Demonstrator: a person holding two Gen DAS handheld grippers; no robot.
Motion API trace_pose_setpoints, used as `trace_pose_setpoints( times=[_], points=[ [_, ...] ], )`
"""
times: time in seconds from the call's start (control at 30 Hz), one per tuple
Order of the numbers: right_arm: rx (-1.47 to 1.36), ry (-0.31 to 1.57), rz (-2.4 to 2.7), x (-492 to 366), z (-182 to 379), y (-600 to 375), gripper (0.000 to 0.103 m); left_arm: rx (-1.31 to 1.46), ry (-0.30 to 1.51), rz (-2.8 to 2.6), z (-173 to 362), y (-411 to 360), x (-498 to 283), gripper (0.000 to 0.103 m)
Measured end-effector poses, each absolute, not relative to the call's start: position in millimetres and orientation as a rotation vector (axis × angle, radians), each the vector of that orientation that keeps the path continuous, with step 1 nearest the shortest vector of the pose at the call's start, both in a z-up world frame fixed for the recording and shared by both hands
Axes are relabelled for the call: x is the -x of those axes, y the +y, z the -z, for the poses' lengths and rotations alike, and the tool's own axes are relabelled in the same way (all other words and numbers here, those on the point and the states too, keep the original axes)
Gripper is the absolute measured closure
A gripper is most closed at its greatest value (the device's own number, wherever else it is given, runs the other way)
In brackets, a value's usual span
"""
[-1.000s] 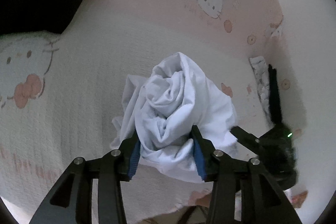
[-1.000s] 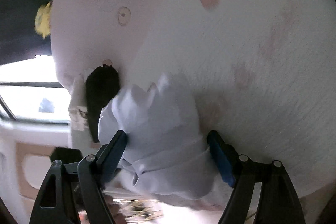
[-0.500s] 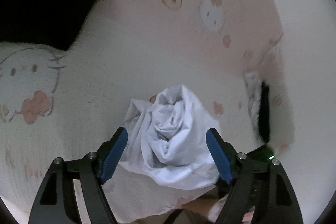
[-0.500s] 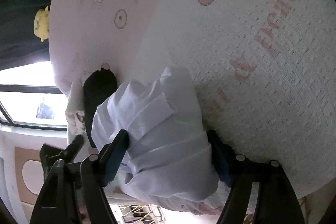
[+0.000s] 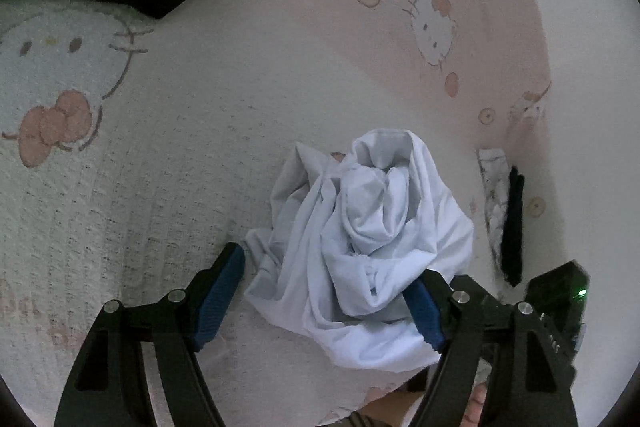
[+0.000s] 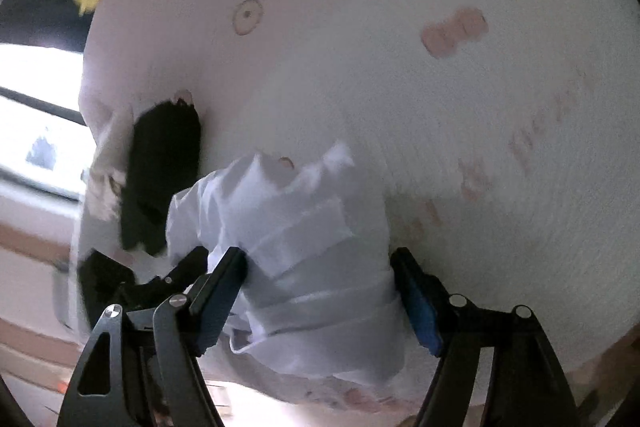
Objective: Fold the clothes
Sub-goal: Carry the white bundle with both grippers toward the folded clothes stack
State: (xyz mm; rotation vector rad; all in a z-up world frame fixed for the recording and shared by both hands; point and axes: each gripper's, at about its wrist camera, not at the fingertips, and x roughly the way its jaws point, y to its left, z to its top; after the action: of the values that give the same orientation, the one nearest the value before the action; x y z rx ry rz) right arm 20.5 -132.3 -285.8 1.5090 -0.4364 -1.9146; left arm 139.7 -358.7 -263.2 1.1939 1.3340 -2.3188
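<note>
Left fingers: the left gripper (image 5: 328, 295) has its blue-padded fingers (image 5: 218, 293) spread wide after just opening; the white garment (image 5: 360, 231) lies between them, and neither pad presses on it.
Right fingers: the right gripper (image 6: 320, 293) also has its fingers (image 6: 418, 301) spread wide, one on each side of the white garment (image 6: 304, 267); the picture is blurred, so I cannot tell if the pads touch the cloth.
White garment: it is a crumpled heap, twisted in the middle, lying near the edge of the bed.
Bed cover: the pink-and-white blanket (image 5: 200, 147) has a cartoon cat face, bows and small round marks printed on it.
Black item: a dark folded cloth (image 5: 514, 227) stands just beside a small patterned white cloth (image 5: 492, 187), near the heap and on its right in the left wrist view.
Other gripper: the black body of the right gripper with a green light (image 5: 560, 291) shows at the right of the left wrist view.
Window: a bright window (image 6: 36, 131) is on the left in the right wrist view.
</note>
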Motion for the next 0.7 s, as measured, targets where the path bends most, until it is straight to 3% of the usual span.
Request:
trace_pose_setpoints(
  times=[0.17,0.3,0.37,0.5,0.7],
  points=[
    [-1.487,-0.394,1.936,-21,287,-140,0.026,-1.146,1.343,2.331,263,-356,-142,0.028],
    [-1.523,-0.549,1.878,-15,300,-136,0.023,-1.121,1.365,2.339,267,-352,-134,0.029],
    [-1.528,-0.607,1.859,-13,304,-134,0.021,-1.114,1.376,2.344,267,-350,-132,0.033],
    [-1.519,-0.542,1.878,-15,300,-142,0.015,-1.102,1.360,2.362,266,-344,-133,0.038],
    [-1.455,-0.528,1.951,-20,298,-140,0.019,-1.085,1.290,2.402,260,-335,-127,0.049]
  ],
)
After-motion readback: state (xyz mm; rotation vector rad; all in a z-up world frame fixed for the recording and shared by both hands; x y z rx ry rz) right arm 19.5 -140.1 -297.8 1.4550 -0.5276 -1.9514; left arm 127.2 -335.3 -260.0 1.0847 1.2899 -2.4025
